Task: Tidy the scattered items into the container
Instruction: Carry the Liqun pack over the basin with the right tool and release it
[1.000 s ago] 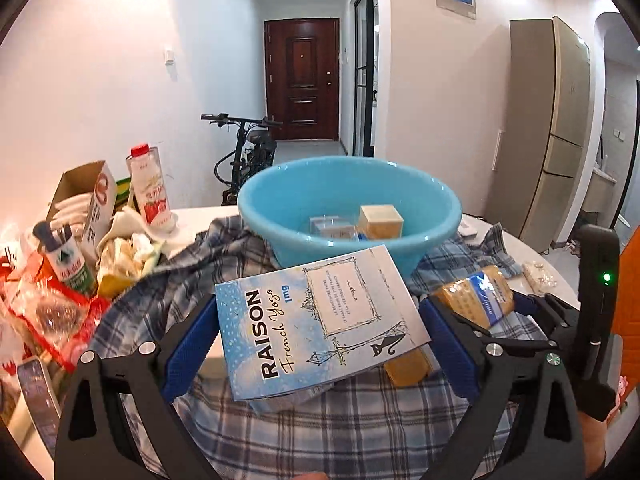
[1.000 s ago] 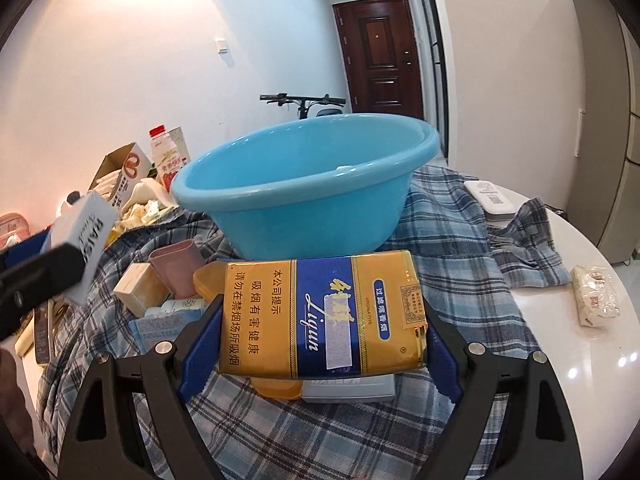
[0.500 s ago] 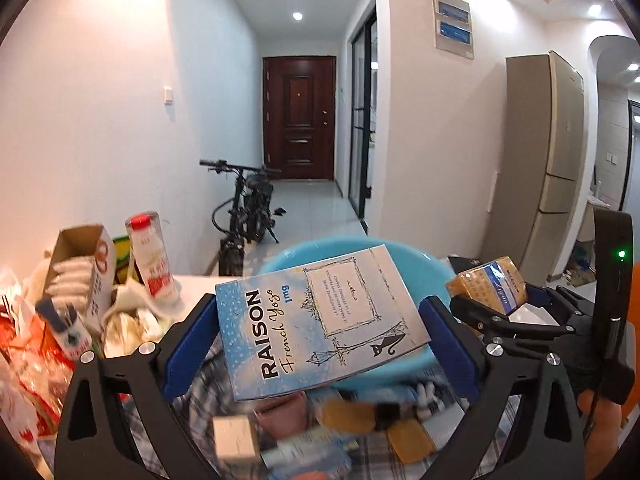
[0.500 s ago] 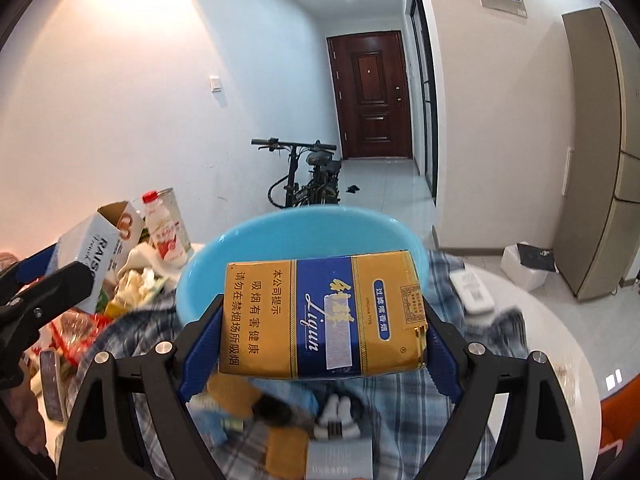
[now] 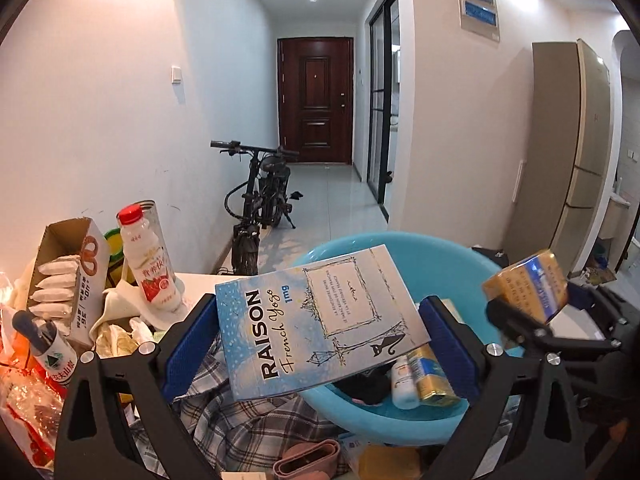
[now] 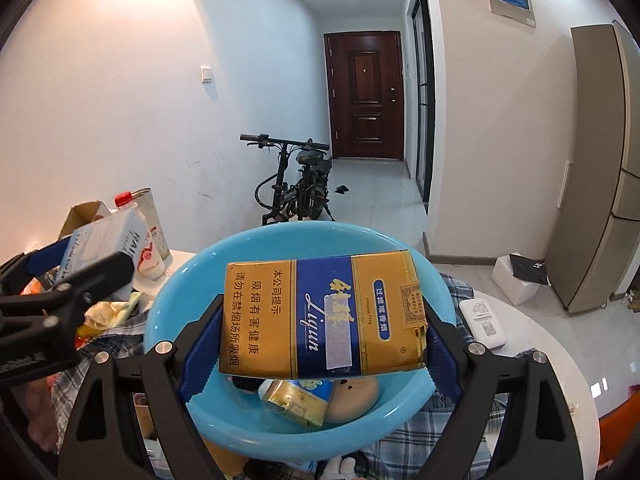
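Right wrist: "Liqun" carton [image 6: 320, 316]; left: "RAISON" box [image 5: 316, 320].

Two black two-finger grippers are up: the left gripper [image 5: 320, 332] carries one flat pale-blue printed carton [image 5: 316, 320], and the right gripper [image 6: 322, 328] carries one gold-and-blue cigarette pack [image 6: 320, 316]. Below and ahead of both jaws sits one round light-blue plastic basin [image 6: 180, 300], and left of the left gripper stands one red-capped white drink bottle [image 5: 148, 264] and one open cardboard box of white packets [image 5: 64, 276]. Far ahead of the tools stands one black bicycle [image 6: 296, 188].
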`<state>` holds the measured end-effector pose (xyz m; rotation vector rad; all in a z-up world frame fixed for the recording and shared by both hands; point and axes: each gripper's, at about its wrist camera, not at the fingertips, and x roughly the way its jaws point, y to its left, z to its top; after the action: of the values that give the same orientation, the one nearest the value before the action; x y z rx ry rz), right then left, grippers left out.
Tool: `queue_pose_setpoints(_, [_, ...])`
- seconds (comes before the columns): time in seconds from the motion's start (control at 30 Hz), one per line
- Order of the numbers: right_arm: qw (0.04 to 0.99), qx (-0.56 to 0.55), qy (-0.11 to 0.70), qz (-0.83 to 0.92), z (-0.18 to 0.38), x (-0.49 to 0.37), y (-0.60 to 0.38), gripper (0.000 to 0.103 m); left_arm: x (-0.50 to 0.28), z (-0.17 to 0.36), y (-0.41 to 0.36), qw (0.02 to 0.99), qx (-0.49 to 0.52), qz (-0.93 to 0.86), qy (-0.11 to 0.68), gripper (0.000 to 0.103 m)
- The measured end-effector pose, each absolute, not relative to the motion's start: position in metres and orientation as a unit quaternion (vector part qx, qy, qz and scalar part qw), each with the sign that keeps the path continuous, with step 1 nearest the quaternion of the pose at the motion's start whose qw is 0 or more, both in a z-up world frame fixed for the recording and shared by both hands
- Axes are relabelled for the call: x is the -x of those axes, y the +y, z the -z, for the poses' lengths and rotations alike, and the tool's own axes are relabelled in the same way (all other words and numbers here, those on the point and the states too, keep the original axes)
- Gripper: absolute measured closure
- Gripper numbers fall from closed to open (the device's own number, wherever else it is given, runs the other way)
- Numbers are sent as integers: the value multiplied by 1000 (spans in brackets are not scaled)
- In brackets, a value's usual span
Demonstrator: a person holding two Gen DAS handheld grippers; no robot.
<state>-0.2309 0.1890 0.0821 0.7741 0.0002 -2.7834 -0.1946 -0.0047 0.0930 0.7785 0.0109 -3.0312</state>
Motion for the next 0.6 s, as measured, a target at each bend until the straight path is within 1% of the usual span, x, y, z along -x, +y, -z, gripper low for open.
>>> queue_pose_setpoints(0.1, [124,-269,-6,955,-77,235,192,14,199,-89,-3,10,-253,967,-12,5])
queue_pose_setpoints(0.27, [125,-266,-23,955,-70,235,195,14,199,-89,-1,14,-250,968,-14,5])
queue_pose_setpoints(0.6, [128,-276,-13,953,-60,241,191,14,205,-85,-1,12,-257,966,-14,5])
